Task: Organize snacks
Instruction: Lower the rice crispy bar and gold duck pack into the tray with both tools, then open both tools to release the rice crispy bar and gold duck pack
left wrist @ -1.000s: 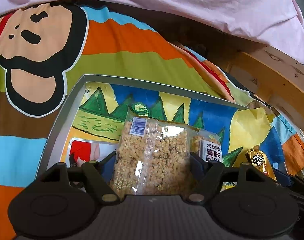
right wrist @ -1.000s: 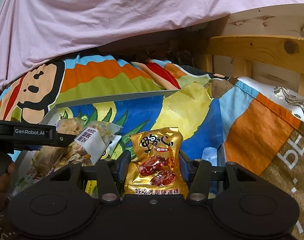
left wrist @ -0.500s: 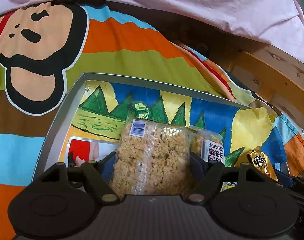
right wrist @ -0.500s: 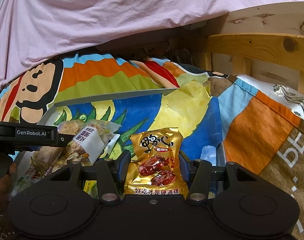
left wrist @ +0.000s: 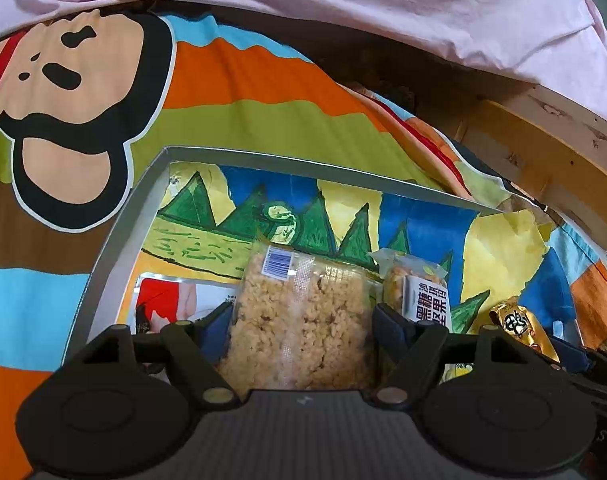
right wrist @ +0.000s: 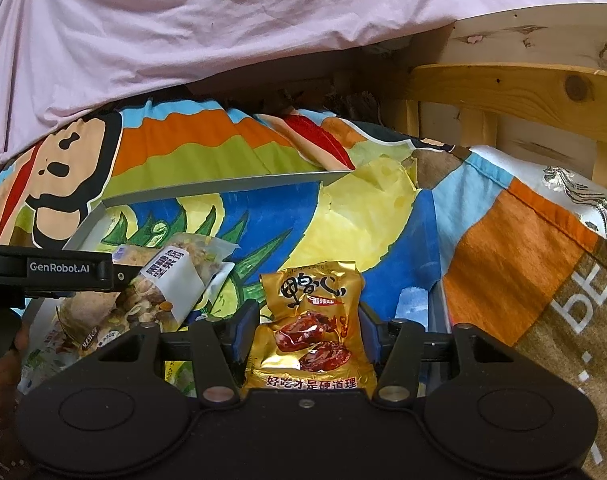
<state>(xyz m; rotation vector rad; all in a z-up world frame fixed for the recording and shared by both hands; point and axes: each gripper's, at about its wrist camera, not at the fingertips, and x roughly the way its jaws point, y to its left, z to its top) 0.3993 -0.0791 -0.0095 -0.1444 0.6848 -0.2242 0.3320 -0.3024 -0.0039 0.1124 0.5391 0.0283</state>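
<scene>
Low in the left wrist view, the crispy rice packet [left wrist: 303, 320] stands between the jaws of the left gripper [left wrist: 299, 330], long axis running up the frame over the tray [left wrist: 115, 236]; both pads press its sides, jaws about two-thirds open. In the right wrist view the right gripper [right wrist: 309, 330] brackets the gold snack pouch [right wrist: 311, 324] at bottom centre, jaws near half open, just widened, apparently touching its edges.

You can see a bright striped blanket [left wrist: 243, 92] with a big cartoon monkey face [left wrist: 67, 92] on it. A pink sheet [right wrist: 223, 28] hangs behind it. A wooden bed frame [right wrist: 515, 84] stands on the right.
</scene>
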